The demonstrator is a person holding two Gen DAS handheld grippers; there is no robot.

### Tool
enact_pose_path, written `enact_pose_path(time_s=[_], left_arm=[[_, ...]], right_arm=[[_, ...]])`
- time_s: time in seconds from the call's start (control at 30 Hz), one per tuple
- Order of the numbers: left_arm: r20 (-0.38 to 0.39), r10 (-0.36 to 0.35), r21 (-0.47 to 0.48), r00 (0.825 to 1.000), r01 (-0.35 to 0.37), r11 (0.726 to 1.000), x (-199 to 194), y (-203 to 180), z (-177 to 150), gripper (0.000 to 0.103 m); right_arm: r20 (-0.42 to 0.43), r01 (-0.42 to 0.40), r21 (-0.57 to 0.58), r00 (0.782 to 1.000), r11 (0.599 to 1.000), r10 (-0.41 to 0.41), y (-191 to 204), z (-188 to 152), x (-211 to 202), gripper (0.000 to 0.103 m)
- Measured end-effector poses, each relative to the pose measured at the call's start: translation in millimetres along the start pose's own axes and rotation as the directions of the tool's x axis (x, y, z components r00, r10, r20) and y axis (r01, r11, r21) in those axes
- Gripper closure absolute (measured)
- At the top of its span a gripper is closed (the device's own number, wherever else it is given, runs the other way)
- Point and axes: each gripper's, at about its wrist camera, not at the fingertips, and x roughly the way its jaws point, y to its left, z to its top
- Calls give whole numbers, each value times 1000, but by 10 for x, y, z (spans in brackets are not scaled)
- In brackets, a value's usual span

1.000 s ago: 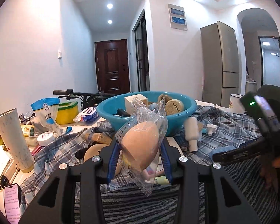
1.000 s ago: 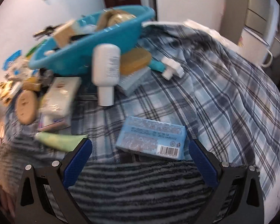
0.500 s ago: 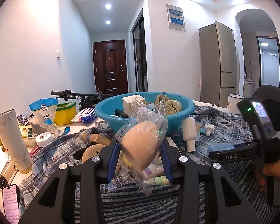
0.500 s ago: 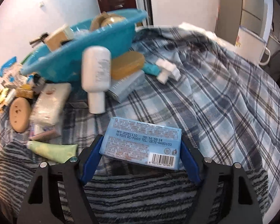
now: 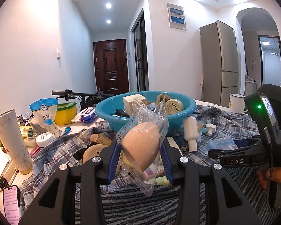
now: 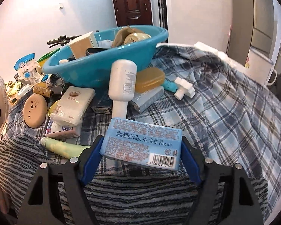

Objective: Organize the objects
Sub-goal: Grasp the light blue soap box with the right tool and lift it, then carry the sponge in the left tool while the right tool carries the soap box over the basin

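Left wrist view: left gripper (image 5: 140, 166) clamped on a beige sponge in clear plastic wrap (image 5: 141, 146), blue pads pressing both sides, wrap tail hanging below; held clear of the striped towel (image 5: 140, 206) underneath. Behind it, blue basin (image 5: 110, 110) standing on plaid cloth (image 5: 58, 150), holding a cardboard box (image 5: 130, 101) and a round jar (image 5: 174, 105) among other items. White bottle (image 5: 191, 131) just right of the basin, upside down, cap on the cloth. Right of frame, right gripper (image 5: 215, 152) seen side-on, held by a hand (image 5: 275, 176); green light lit on its housing. White tumbler (image 5: 11, 140) upright at far left; phone (image 5: 11, 204) at lower left, screen lit.

Right wrist view: right gripper (image 6: 141, 161) grasping a light-blue wipes pack (image 6: 142, 143) across its short ends, barcode side facing the camera, pack lifted off the plaid cloth. Beyond the pack, white bottle leaning against the basin; amber soap case (image 6: 149, 79) beside it on a flat grey-blue box (image 6: 149, 98). Left of the pack: green tube (image 6: 65, 147), white wrapped block (image 6: 73, 105), round beige case (image 6: 35, 112).
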Motion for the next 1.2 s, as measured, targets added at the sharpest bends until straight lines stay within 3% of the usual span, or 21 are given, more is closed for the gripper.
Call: enact_pose_path(time_s=[0.67, 0.97, 1.2], left_arm=[[-40, -29, -66, 999, 27, 997, 97, 140, -12, 60], [-38, -24, -61, 999, 21, 998, 93, 132, -8, 60], [-38, -23, -61, 999, 21, 998, 96, 126, -8, 60]], right_arm=[[-4, 4, -18, 1000, 1000, -4, 33, 6, 27, 26], [125, -19, -106, 992, 994, 33, 202, 38, -293, 26], [212, -20, -203, 975, 979, 64, 366, 409, -605, 26]])
